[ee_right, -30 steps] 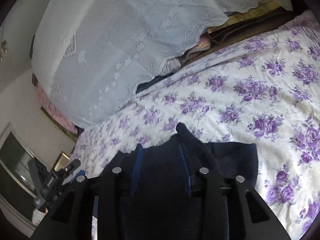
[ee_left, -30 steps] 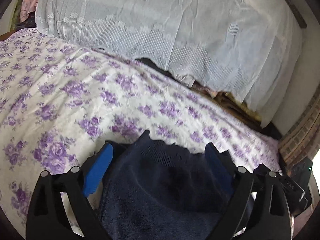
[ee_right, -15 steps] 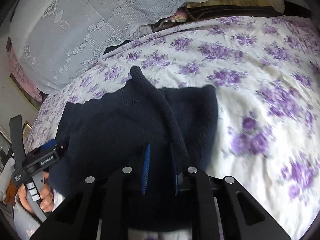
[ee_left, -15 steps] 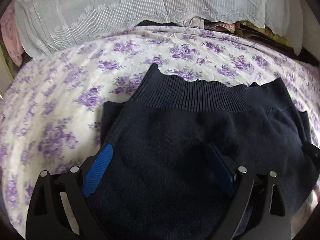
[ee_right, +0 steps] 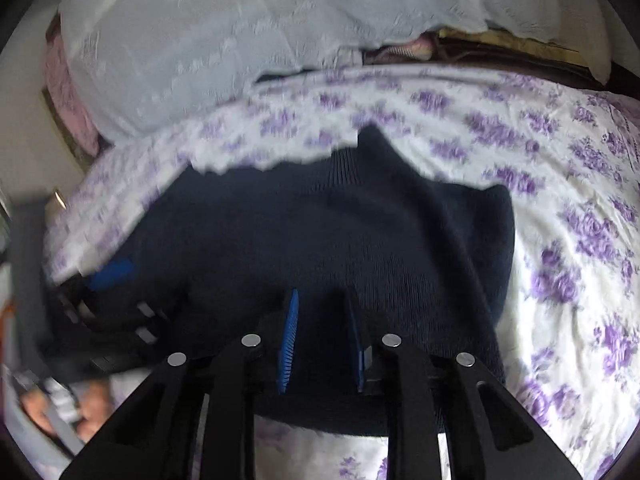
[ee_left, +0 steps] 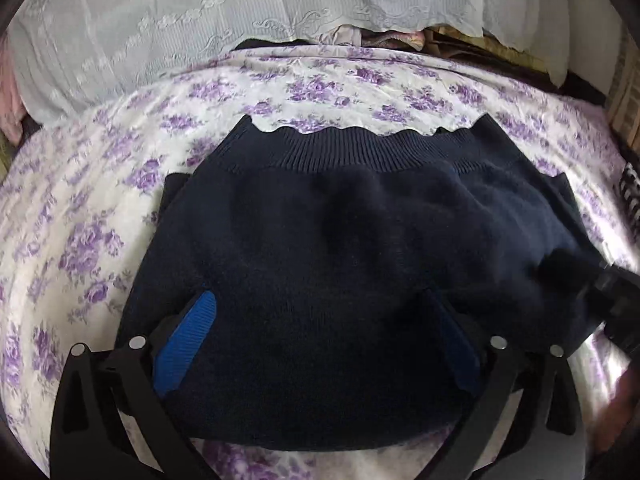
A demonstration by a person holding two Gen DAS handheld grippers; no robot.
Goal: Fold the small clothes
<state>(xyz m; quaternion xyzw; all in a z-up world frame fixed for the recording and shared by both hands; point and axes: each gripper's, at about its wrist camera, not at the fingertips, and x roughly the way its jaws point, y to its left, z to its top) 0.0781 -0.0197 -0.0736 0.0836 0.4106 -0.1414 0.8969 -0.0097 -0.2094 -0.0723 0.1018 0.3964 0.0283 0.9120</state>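
Note:
A small dark navy knitted garment (ee_left: 340, 248) lies folded on the purple-flowered bedsheet (ee_left: 80, 240), its ribbed hem toward the far side. My left gripper (ee_left: 316, 320) is open, with its blue pads wide apart over the garment's near part. In the right wrist view the same garment (ee_right: 360, 240) fills the middle. My right gripper (ee_right: 322, 316) has its blue pads a narrow gap apart above the garment's near edge, with no cloth visible between them. The left gripper also shows at the left edge of the right wrist view (ee_right: 108, 276).
A pile under a white lace cover (ee_left: 240, 12) stands at the far side of the bed, with other folded cloth (ee_left: 400, 38) tucked beneath it. The sheet (ee_right: 580, 240) stretches out to the right of the garment. A woven basket edge (ee_left: 628, 92) is at the far right.
Both grippers came down and tipped toward the bed. The garment went from being held up to lying flat and folded. The right gripper's pads opened slightly.

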